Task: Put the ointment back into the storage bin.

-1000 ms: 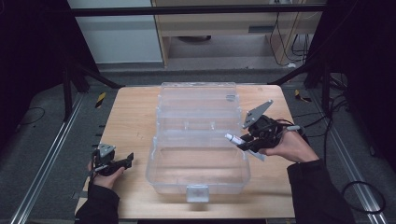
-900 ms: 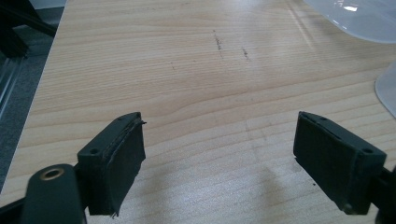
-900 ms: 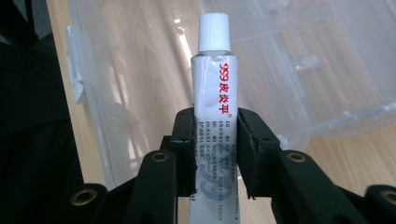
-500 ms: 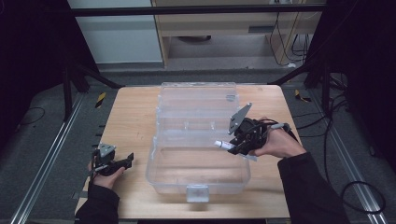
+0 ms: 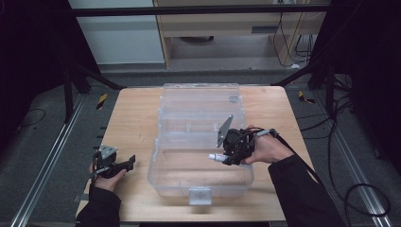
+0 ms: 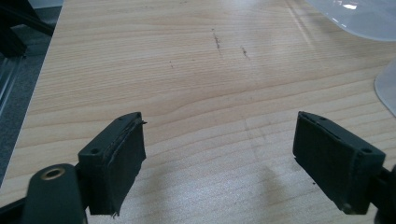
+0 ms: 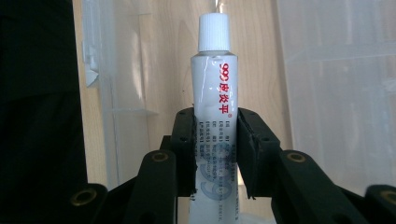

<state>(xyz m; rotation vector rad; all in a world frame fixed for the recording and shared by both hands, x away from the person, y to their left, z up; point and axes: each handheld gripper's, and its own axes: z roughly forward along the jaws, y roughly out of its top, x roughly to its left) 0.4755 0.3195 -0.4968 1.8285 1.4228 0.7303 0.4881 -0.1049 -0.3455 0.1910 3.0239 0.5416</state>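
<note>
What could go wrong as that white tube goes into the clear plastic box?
The right claw pinches the white ointment tube with red print near its lower half, so the soft body may buckle or slip. Its capped end hangs above the clear plastic box and might catch on a thin inner divider.

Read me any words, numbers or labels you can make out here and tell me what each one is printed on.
"999" in red, running along the white tube held in the right gripper.
Three red Chinese characters follow it on the same tube; they look like "皮炎平", though I am not certain.
Smaller print lower on the tube is too small to read.
Large pale digits near the tube's base are partly hidden by the jaws.
The clear plastic box shows no readable text.
</note>
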